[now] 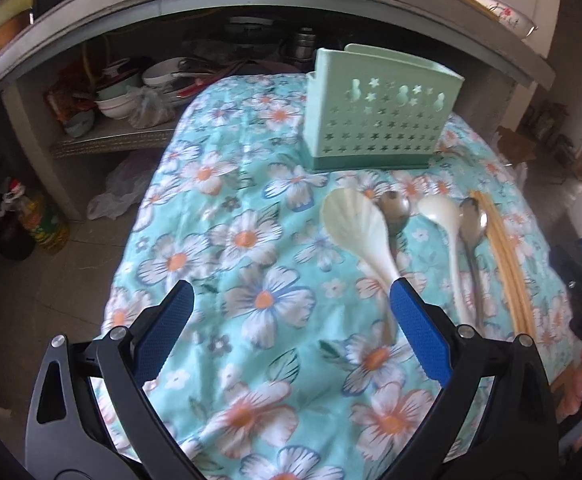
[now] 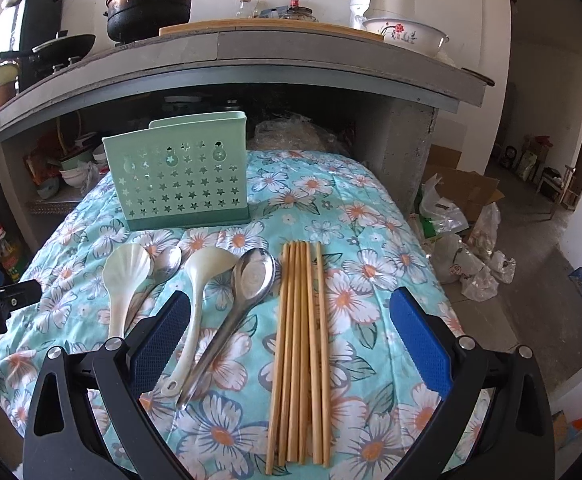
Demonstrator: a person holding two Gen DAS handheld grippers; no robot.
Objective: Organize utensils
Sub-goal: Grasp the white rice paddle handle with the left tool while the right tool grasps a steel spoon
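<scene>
A mint green utensil holder (image 1: 375,116) (image 2: 179,176) with star cutouts stands upright at the far end of the floral cloth (image 1: 251,240) (image 2: 371,280). In front of it lie a white shell-shaped spoon (image 1: 355,228) (image 2: 125,276), a small metal spoon (image 1: 395,210) (image 2: 167,262), a white ladle (image 1: 447,224) (image 2: 203,276), a large metal spoon (image 1: 473,224) (image 2: 251,276) and several wooden chopsticks (image 1: 503,256) (image 2: 301,344). My left gripper (image 1: 291,304) is open above the cloth, left of the shell spoon's handle. My right gripper (image 2: 291,308) is open over the chopsticks and the spoon handles.
A concrete counter (image 2: 251,56) behind the table carries a black pot (image 2: 151,4), bottles and a flowered bowl (image 2: 403,34). Bowls and dishes (image 1: 131,92) fill the shelf under it. Plastic bags (image 2: 463,256) and cardboard lie on the floor to the right.
</scene>
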